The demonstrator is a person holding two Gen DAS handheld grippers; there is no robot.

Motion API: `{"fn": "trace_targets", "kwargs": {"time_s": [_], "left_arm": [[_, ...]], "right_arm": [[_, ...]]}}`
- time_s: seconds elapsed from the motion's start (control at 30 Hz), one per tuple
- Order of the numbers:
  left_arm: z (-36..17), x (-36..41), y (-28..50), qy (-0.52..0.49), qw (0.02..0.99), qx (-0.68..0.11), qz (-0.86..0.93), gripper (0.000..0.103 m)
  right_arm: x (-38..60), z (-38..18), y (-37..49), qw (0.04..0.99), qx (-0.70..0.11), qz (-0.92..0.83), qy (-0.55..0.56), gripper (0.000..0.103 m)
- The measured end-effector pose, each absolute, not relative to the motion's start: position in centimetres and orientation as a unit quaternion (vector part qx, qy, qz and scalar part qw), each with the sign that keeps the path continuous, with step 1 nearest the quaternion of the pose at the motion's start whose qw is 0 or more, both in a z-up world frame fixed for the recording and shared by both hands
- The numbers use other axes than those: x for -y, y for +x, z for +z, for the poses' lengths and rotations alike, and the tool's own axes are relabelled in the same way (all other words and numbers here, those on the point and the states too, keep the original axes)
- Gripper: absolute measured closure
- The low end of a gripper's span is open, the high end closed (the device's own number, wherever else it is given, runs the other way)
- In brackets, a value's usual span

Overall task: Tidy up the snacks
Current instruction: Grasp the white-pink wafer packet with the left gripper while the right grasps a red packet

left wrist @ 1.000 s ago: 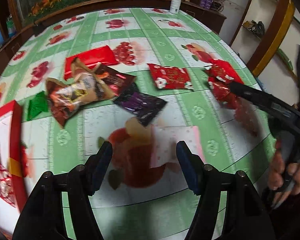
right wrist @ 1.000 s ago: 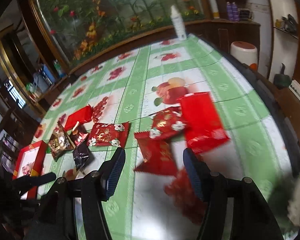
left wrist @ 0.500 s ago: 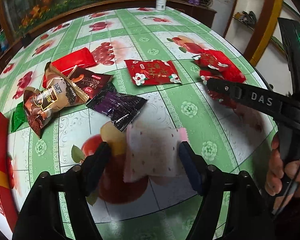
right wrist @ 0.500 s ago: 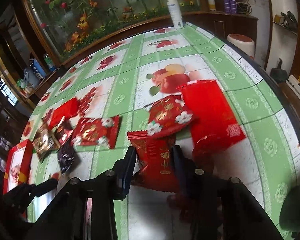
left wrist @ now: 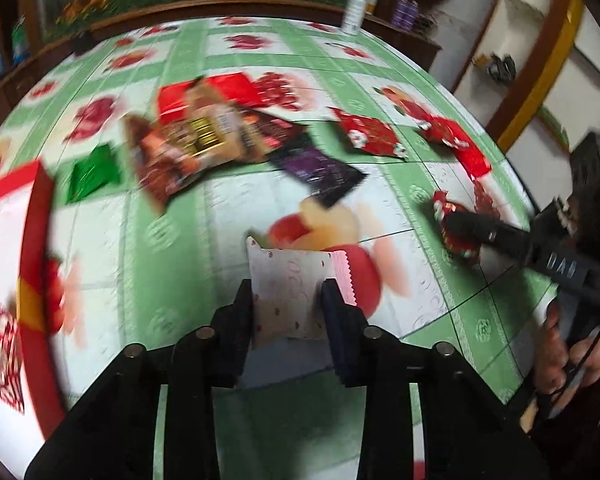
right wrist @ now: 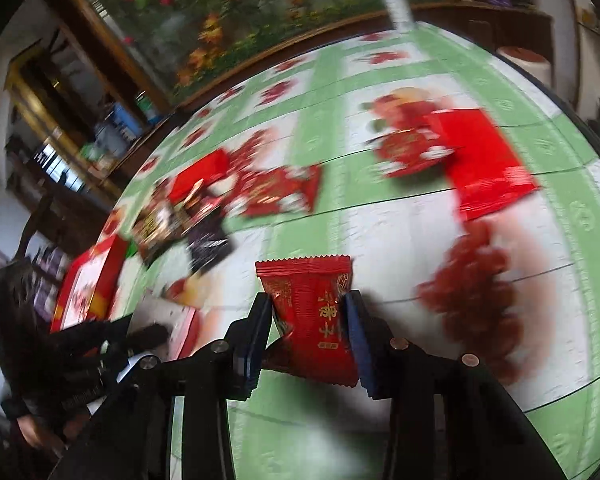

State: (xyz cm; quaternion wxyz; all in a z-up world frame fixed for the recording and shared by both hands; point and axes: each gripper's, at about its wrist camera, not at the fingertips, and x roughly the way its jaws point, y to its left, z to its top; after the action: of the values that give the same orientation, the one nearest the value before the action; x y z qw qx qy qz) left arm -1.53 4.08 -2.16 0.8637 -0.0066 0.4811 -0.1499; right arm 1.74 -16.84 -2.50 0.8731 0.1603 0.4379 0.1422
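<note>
While its jaws are closing, the left tongs (left wrist: pixel 288 308) pinch a white, pink-edged snack packet (left wrist: pixel 290 292) above the green-and-white fruit-print surface (left wrist: pixel 220 208). The right tongs (right wrist: pixel 306 320) are clenched on a red snack packet (right wrist: pixel 312 316), also lifted. More loose snacks lie farther back, and a red box (left wrist: pixel 36 248) sits at the left edge. Both views are blurred.

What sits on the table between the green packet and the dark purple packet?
In the left wrist view, a brown snack bag overlapping other brown packets fills the stretch between the green packet and the dark purple packet.
</note>
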Motion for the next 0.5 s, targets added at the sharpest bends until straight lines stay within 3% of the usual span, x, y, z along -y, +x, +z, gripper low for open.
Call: {"fn": "trace_targets", "kwargs": {"time_s": [0.23, 0.5], "left_arm": [[-1.6, -7.1, -3.1, -0.032, 0.873, -0.469, -0.131, 0.080], [-1.2, -9.1, -3.9, -0.051, 0.877, -0.461, -0.124, 0.082]], "right_arm": [[12.8, -2.5, 1.1, 0.867, -0.444, 0.184, 0.128, 0.065], [10.7, -3.0, 0.6, 0.841, -0.454, 0.240, 0.173, 0.067]]}}
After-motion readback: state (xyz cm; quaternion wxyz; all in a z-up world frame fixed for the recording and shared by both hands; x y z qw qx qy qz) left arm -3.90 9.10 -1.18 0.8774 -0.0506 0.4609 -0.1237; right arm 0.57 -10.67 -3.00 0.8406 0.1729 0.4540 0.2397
